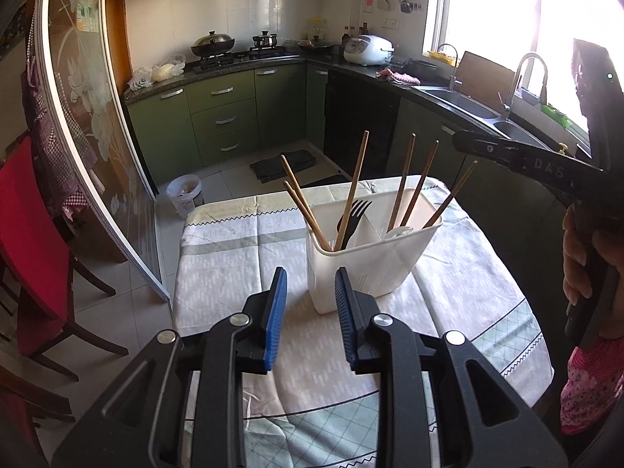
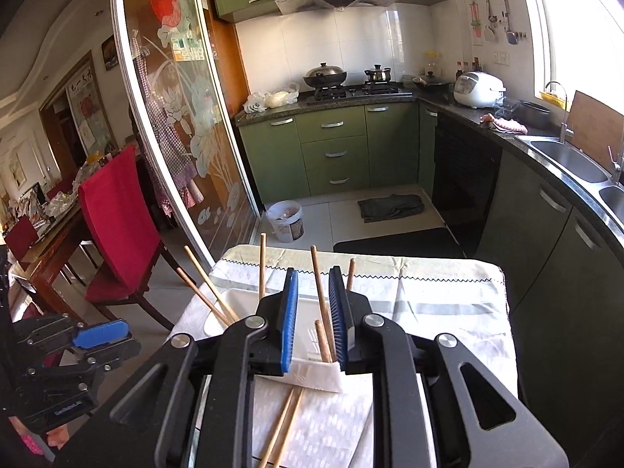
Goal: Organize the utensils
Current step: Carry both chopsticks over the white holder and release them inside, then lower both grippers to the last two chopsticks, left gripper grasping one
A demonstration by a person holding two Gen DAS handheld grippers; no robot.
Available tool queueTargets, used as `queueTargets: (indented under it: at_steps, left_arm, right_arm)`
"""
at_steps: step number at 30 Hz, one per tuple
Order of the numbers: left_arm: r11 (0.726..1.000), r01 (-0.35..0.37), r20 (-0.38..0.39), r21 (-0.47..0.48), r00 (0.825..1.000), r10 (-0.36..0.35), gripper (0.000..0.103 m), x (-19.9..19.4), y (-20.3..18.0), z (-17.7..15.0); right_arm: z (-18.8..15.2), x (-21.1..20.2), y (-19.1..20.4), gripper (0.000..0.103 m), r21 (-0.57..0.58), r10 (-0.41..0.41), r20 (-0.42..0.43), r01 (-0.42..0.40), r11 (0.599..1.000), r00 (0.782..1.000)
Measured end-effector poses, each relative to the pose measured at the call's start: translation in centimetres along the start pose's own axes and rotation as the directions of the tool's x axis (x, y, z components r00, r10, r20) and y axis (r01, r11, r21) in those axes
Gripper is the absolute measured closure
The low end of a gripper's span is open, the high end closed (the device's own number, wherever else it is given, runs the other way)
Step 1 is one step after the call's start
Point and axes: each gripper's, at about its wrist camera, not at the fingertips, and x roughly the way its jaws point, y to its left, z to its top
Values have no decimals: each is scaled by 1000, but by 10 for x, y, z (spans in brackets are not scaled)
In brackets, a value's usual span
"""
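A white two-compartment utensil holder (image 1: 366, 269) stands on the clothed table. Its left compartment holds chopsticks (image 1: 353, 191) and a black fork (image 1: 357, 210). More chopsticks (image 1: 419, 187) lean in the right compartment. My left gripper (image 1: 310, 304) is open just in front of the holder's near corner, with nothing between its blue pads. My right gripper (image 2: 314, 312) hovers over the holder (image 2: 230, 304), open, with an upright chopstick (image 2: 320, 292) standing loose between its pads. Two chopsticks (image 2: 284, 429) lie on the cloth under it.
The tablecloth (image 1: 234, 257) covers a small table. A red chair (image 2: 117, 226) and a glass sliding door (image 2: 175, 136) stand to the left. A white bucket (image 2: 286, 220) sits on the floor. Green cabinets and a sink (image 2: 565, 160) run along the back and right.
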Motion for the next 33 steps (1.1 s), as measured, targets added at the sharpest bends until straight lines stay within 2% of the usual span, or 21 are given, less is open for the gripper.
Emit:
queueTargets:
  at_steps: [2,5,7,12,19,21,24,30,33]
  left_arm:
    - [1000,9,-21,4,1000,-9,77,7,-3,-6]
    - [1000,29,-74,-2,997,-29,71,25,-13,-19]
    - [999,53,-128,-14,990,-54,71,41,-19,-30]
    - [991,107,-281,-79,952,-125,71,92,-34,-59]
    - [982,90,-416,-168,896,-154,71,156,-51,-78]
    - [981,73,-426,-181,893,-145,71,165,-53,-79]
    - [987,33,-427,-154,899,-97,71,173,-58,-77]
    - [993,-28,-434,-114,901,-24,75,181,-67,-77]
    - [995,-54,-442,-89,897,9,84,185,-70,-77]
  right_arm:
    - [-12,-14,-2,84,8,23,21,-23,1000,1000]
    - [-35,-38,-7,73,15,53,34,-54,998,998]
    - [-56,-51,-9,73,9,53,26,-53,999,998]
    - [-115,-64,-29,73,47,20,-17,-19,999,1000]
    - [-174,-54,-71,73,165,31,-110,-13,986,993]
    - [-182,-53,-81,73,191,38,-120,-14,981,992]
    - [-190,-52,-91,73,218,49,-122,-22,976,991]
    - [-191,-55,-98,73,244,75,-107,-47,969,991]
    - [-188,-56,-100,73,254,80,-101,-52,966,992]
